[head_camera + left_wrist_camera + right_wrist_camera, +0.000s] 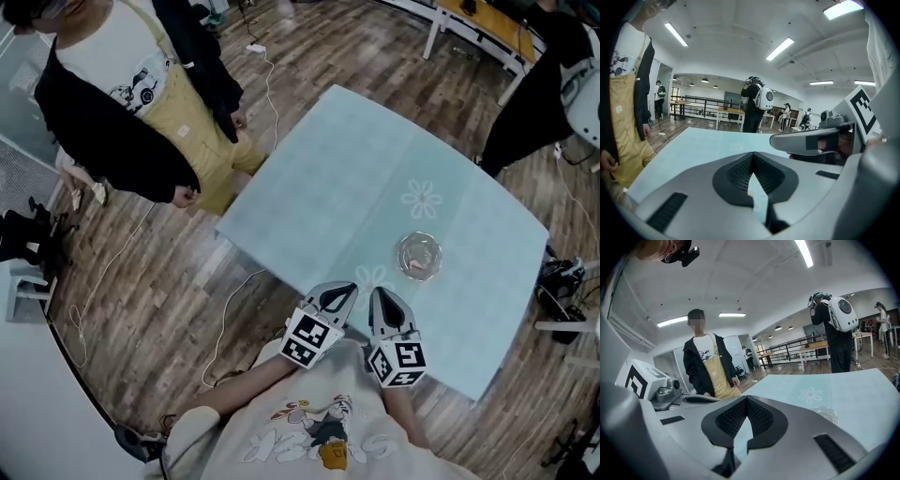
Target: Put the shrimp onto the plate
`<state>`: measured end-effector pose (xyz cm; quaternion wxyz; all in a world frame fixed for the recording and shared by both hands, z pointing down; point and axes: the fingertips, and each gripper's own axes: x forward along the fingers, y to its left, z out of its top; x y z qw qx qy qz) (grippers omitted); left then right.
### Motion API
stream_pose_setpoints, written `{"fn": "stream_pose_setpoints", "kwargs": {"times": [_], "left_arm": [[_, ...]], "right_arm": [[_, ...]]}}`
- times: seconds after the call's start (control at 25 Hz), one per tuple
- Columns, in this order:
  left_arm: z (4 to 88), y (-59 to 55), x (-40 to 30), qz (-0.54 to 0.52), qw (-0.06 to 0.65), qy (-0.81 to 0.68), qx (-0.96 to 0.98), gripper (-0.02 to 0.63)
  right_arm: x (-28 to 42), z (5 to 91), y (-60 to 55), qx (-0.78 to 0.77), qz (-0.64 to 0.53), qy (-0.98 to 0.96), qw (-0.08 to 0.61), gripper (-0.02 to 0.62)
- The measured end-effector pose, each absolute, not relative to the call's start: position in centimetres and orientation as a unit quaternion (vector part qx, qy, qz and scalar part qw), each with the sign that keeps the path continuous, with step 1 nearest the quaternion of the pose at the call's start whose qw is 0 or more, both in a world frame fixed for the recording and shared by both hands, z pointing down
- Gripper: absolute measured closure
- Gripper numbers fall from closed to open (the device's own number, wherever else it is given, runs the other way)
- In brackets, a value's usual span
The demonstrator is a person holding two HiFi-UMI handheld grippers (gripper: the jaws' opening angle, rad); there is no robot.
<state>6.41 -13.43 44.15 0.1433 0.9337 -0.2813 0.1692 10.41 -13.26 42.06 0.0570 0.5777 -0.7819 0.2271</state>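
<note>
A small clear glass plate (418,255) stands on the light blue tablecloth (347,178), near the table's front right. Something small and pinkish, seemingly the shrimp (414,267), lies in it. Both grippers hover side by side at the table's near edge, just short of the plate. My left gripper (345,291) (752,155) is shut with nothing between its jaws. My right gripper (380,295) (746,399) is shut and empty too. The right gripper view shows the plate (826,414) just beyond its jaws to the right.
A person in a yellow apron (178,103) stands at the table's left corner. Another person in black (530,103) stands at the right. A white cable (230,309) trails over the wooden floor. A white table (478,33) stands at the back.
</note>
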Motion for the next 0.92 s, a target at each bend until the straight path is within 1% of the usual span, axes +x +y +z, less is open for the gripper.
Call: {"fn": "stream_pose_setpoints", "kwargs": {"times": [0.28,0.6,0.92], "left_arm": [[44.0,-14.0,4.2,0.146,0.133,-0.295,0.935,0.598],[44.2,-14.4,2.8,0.144,0.127,-0.291,0.937,0.598],[44.8,-13.1,1.6,0.156,0.135,-0.266,0.942,0.598]], "right_arm": [[8.5,42.3,-12.9,0.581,0.223,-0.780,0.063,0.572],[7.1,42.5,-13.2,0.589,0.224,-0.775,0.059,0.572],[5.9,43.3,-12.6,0.598,0.249,-0.760,0.056,0.572]]}}
